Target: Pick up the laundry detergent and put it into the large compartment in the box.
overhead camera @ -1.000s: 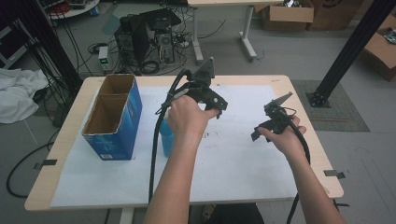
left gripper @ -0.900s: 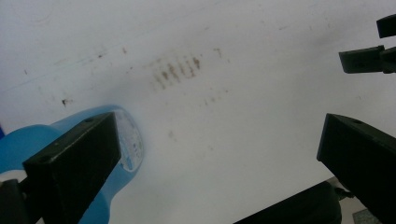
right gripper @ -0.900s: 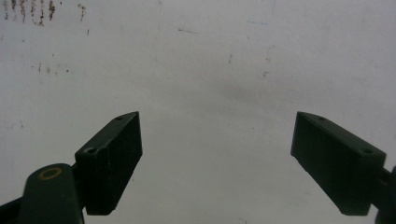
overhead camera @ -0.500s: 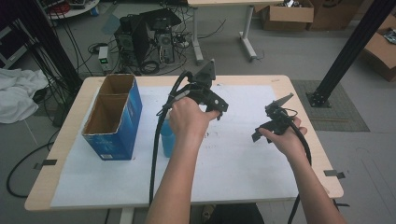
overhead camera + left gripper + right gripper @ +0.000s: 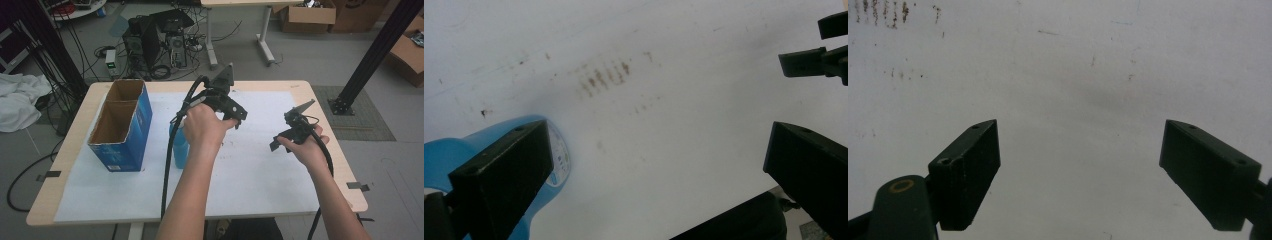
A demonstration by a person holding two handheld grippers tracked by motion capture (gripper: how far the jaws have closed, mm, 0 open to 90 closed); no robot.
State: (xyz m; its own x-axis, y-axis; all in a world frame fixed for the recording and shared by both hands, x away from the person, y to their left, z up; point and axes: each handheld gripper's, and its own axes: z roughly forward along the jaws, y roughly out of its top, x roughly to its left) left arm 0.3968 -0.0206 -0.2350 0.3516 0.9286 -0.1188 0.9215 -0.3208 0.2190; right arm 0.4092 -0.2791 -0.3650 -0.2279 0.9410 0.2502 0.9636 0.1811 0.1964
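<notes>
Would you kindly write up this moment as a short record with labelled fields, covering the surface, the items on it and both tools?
surface: table covered with a white sheet, brown smudges on it
blue box: open-topped cardboard box, two compartments, upright at the table's left
blue bottle: stands right of the box, partly hidden by the left forearm
left tool: held above the sheet, jaws wide apart, nothing between them; bottle beside its left jaw
right tool: held above bare sheet, jaws wide apart, nothing between them
</notes>
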